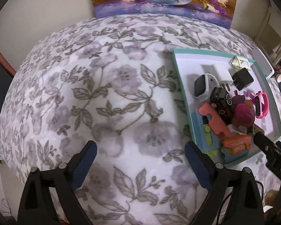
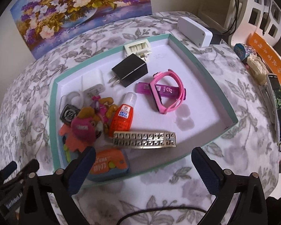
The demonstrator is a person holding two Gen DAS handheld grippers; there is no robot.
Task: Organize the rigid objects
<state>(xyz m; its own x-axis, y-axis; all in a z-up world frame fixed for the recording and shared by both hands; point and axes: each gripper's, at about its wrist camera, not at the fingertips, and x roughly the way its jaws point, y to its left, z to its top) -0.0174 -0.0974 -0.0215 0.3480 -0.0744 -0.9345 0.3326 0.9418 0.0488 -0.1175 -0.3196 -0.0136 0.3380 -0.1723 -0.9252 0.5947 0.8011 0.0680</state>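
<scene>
Left gripper hovers over bare floral tablecloth, fingers spread wide, holding nothing. Right gripper sits at the near edge of the teal-rimmed tray, fingers also wide apart, empty.

Tray contents: black USB charger near the back, cream plastic clip behind it, pink watch band looped over a purple tube, orange glue bottle, metal watch bracelet lying flat just beside the bottle's base. Toy pile crowds the tray's left side, incl. white smartwatch and black toy car. White box stands outside the tray, past its far corner.
</scene>
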